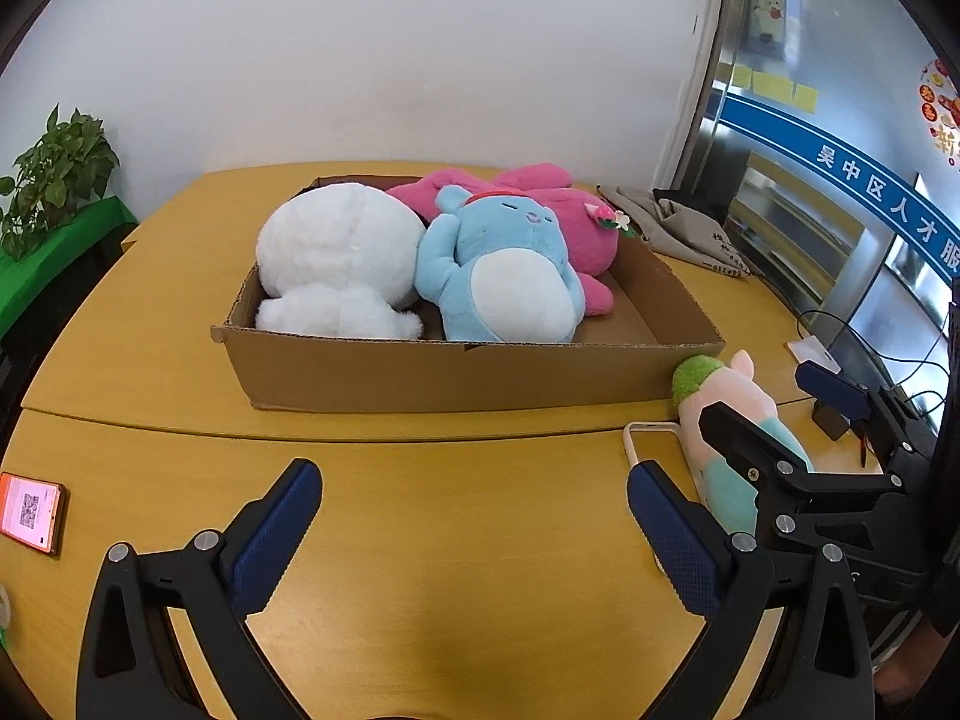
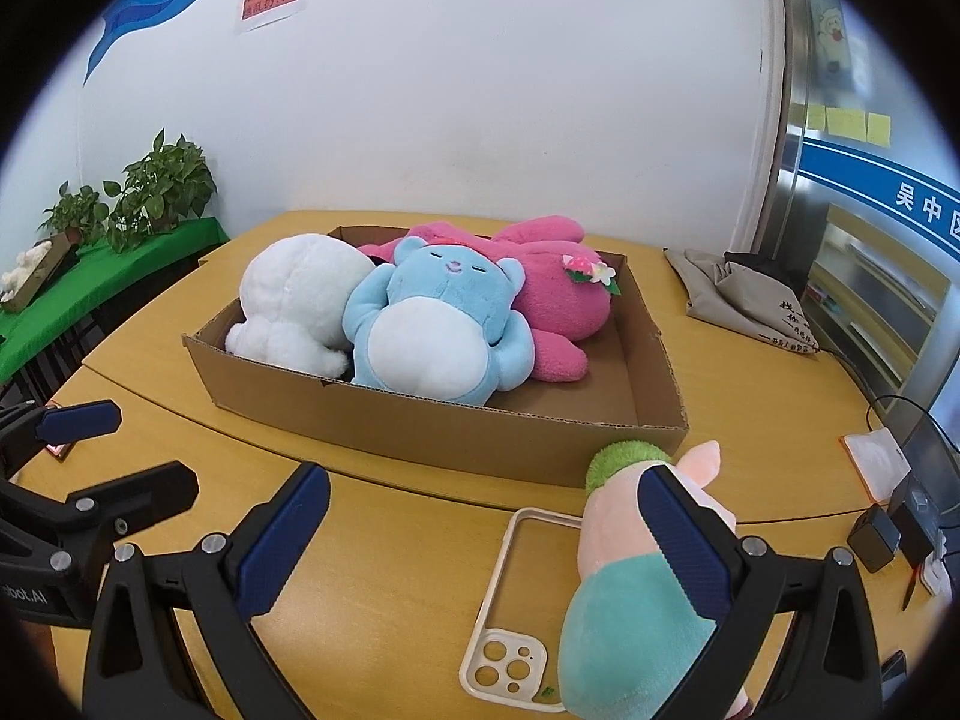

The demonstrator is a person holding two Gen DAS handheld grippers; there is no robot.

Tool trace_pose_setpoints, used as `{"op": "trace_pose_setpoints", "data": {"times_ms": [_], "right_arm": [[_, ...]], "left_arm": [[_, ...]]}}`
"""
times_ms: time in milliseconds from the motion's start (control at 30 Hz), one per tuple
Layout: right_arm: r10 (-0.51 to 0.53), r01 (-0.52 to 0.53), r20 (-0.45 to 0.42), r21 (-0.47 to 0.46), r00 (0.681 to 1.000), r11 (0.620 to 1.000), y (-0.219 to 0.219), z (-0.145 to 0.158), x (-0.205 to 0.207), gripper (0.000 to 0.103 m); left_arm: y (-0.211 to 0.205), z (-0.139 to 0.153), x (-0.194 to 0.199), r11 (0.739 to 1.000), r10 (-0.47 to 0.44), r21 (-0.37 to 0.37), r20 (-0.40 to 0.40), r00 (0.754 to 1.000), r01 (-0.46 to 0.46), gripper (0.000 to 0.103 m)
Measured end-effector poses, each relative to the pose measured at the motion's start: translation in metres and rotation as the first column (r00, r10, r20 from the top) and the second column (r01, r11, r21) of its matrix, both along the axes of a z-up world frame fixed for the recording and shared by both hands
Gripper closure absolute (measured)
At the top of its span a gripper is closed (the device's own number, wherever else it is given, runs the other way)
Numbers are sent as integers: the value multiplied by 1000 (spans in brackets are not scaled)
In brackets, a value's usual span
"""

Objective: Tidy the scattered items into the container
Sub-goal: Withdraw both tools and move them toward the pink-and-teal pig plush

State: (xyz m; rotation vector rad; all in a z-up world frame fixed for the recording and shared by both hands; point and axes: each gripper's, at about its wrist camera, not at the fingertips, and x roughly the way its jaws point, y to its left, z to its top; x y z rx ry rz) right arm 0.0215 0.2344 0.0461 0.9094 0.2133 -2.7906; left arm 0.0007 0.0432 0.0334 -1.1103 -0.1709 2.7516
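White wall and a glass door with blue lettering stand behind a yellow wooden bench (image 1: pixel 420 540). From the left wrist view, the left tool (image 1: pixel 474 531) hangs spread wide over bare wood, holding nothing. Far of it sits a shallow cardboard box (image 1: pixel 456 372) with a white plush (image 1: pixel 336 258), a blue plush bear (image 1: pixel 504 276) and a pink plush rabbit (image 1: pixel 570 222) lying inside. To the right, outside the box and just beside its near right corner, lies a small pastel plush with a green tuft (image 1: pixel 729 414), with the right tool (image 1: pixel 774 414) around it. An orange phone (image 1: pixel 30 510) lies near left.

From the right wrist view, the right tool (image 2: pixel 483 522) is spread, its right finger lying over the pastel plush (image 2: pixel 636 612), its left finger well apart from it; nothing is pinched yet. A clear phone case (image 2: pixel 528 600) lies touching the toy's left side. The toy looks light, soft and squashy, so I judge a firm pinch across its mid body best, clear of the case.
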Motion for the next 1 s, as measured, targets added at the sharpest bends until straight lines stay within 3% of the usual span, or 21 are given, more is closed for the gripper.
{"op": "trace_pose_setpoints", "data": {"times_ms": [1000], "right_arm": [[-8,8,25,-14,1000,1000,5,-5,1,1]], "left_arm": [[5,-5,-3,1000,2,-5,18,1000,-2,0]]}}
